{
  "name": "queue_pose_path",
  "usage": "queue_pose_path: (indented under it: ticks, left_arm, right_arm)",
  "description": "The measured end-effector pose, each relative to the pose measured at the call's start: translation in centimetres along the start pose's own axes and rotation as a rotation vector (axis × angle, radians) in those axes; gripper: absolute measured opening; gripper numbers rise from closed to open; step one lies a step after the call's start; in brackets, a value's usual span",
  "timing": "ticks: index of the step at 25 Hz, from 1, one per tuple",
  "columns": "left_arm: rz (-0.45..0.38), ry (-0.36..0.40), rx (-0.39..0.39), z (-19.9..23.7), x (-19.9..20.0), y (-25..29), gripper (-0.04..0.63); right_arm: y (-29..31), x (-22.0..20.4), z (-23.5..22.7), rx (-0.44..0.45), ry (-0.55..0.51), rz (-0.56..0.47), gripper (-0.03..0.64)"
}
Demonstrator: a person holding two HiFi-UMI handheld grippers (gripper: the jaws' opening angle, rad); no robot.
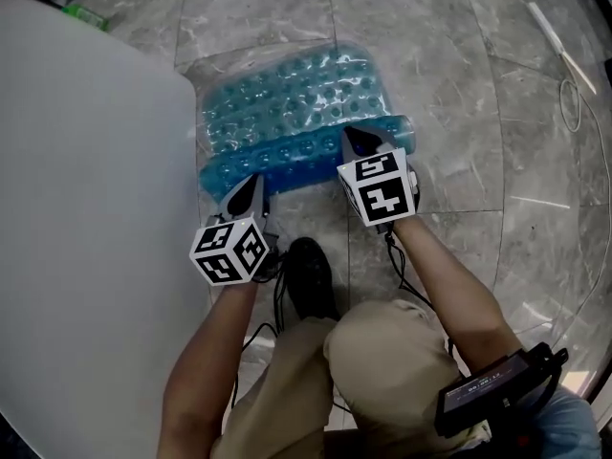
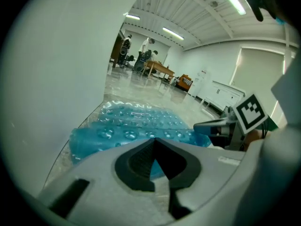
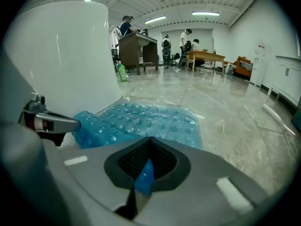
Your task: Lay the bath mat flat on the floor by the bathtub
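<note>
1. Beside the white bathtub (image 1: 86,208), on the grey marble floor (image 1: 459,113), lies the bath mat (image 1: 287,94). It is a translucent blue sheet covered in rows of round raised bubbles, and it is glossy under the lights.
2. Its far part rests flat on the floor, with the left edge against the foot of the bathtub. The near edge is doubled over into a darker blue band running from left to right.
3. The left hand-held gripper (image 1: 255,185) meets that band at its left end, close to the bathtub wall. Its jaws are closed, and the left gripper view shows a sliver of blue mat pinched between them.
4. The right hand-held gripper (image 1: 359,142) meets the band nearer its right end, a little farther away than the left one. Its jaws are clamped on a fold of the mat, which shows blue between the pads in the right gripper view.
5. From both hand-held grippers the mat spreads away toward the far side. The two grips sit well apart along the same near edge.
6. A black shoe (image 1: 311,275) stands on the floor just on the near side of the mat, between the two arms.
</note>
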State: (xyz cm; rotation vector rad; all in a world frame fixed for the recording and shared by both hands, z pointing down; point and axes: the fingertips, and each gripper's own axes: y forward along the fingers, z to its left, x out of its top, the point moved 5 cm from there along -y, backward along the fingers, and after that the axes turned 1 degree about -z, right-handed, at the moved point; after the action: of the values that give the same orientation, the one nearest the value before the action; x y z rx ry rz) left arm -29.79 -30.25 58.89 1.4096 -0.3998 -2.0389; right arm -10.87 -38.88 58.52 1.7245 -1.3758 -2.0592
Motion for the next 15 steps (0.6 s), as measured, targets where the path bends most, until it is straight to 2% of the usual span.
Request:
queue_pose_path:
  ticks: [2,5,11,13,15]
  left_arm:
    - [-0.031,-0.015,-0.004,-0.7,0.3,-0.7,0.007]
    - [-0.033,-0.012,0.004,-1.6,0.5,-0.6,0.008]
    - [0.021,-0.019,0.057,-0.9,-0.1,-0.1,0.008]
    - [0.049,-0.027,0.061,-0.6,-0.8,0.0,0.008]
    - [0.072,-0.009,0.062,-0.5,-1.2,0.2,0.008]
  right_arm:
    - [-0.7,-0.8,0.4,-0.003,-0.003,-0.01,0.006]
    - [-2.1,-2.7,1.2,0.019,-0.018,-0.004,0.006]
    - [-4.9,-6.4,2.9,0.062,-0.066,0.032,0.006]
    - [-5.8,-6.4,3.1,0.106,-0.071,0.045,0.006]
    - [-6.7,-5.4,3.1,0.15,-0.028,0.02,0.006]
